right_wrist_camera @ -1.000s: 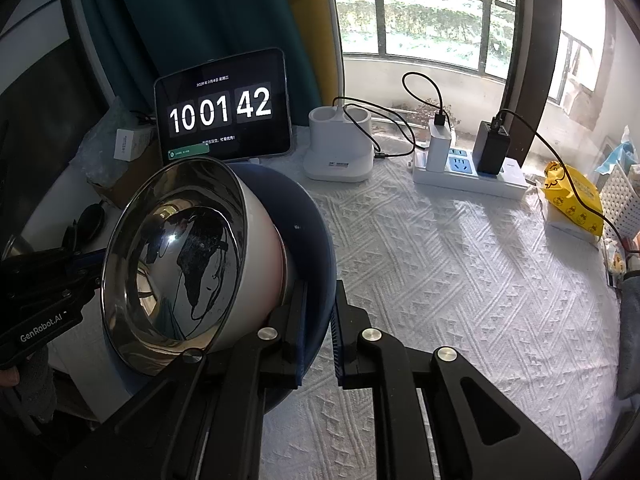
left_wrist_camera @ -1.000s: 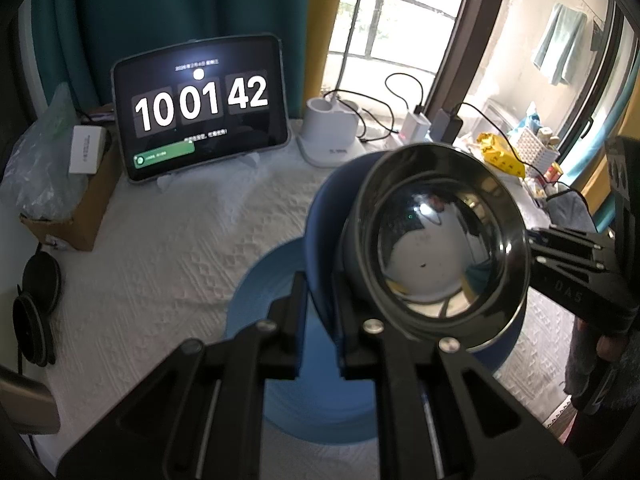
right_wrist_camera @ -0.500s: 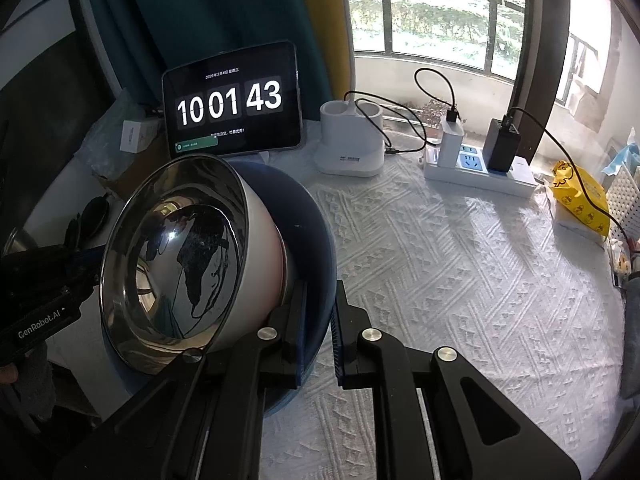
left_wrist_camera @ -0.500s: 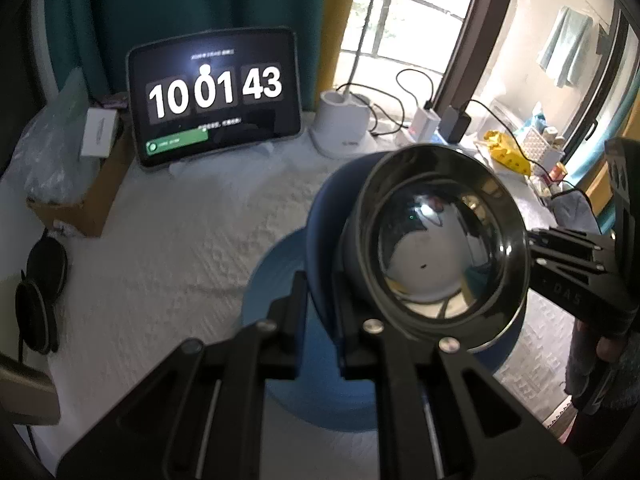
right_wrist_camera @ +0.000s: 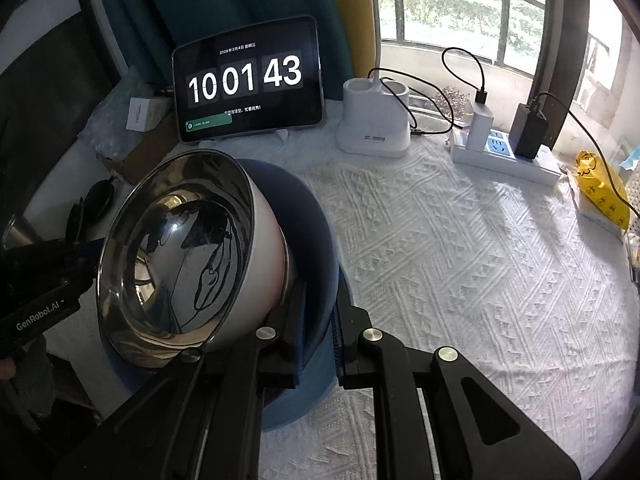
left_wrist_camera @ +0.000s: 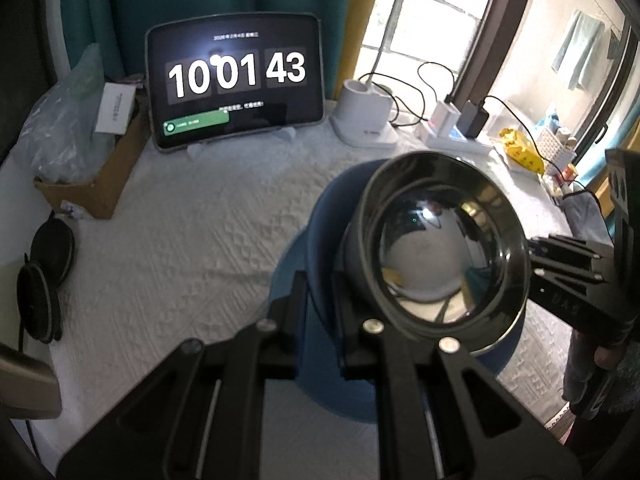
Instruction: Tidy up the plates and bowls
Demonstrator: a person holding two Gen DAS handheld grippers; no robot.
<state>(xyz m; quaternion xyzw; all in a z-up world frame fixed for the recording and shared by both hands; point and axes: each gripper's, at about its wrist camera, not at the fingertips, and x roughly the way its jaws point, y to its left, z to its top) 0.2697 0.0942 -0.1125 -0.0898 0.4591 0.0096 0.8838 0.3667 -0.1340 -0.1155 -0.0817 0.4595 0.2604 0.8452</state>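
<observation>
fingers of the left gripper (left_wrist_camera: 318, 312) fill the bottom of the left wrist view, pressed together on the rim of a dark blue round plate (left_wrist_camera: 320, 236) that stands nearly on edge above the white textured tablecloth (left_wrist_camera: 192, 240). a shiny stainless steel bowl (left_wrist_camera: 444, 252) rests against the plate's face at about 3 o'clock from the fingers, its mouth turned toward the camera. the right gripper (left_wrist_camera: 560, 268) reaches in from 3 o'clock and meets the far edge of bowl and plate; whether it is clamped cannot be told from this side. a second blue round plate (left_wrist_camera: 344, 396) lies flat on the cloth below the held stack. at 11 o'clock a black tablet showing a clock (left_wrist_camera: 234, 80) leans upright, with a white charging dock (left_wrist_camera: 366, 120) at 12 o'clock and a brown cardboard box (left_wrist_camera: 96, 176) at 10 o'clock. right wrist view: the right gripper (right_wrist_camera: 318, 320) grips the same dark blue plate (right_wrist_camera: 316, 248) by its edge, fingers closed on it, and the steel bowl (right_wrist_camera: 176, 256) lies on its side against the plate at 9 o'clock, white outer wall showing. the left gripper (right_wrist_camera: 76, 260) comes in from 9 o'clock. a white power strip (right_wrist_camera: 504, 156) sits at 1 o'clock.
</observation>
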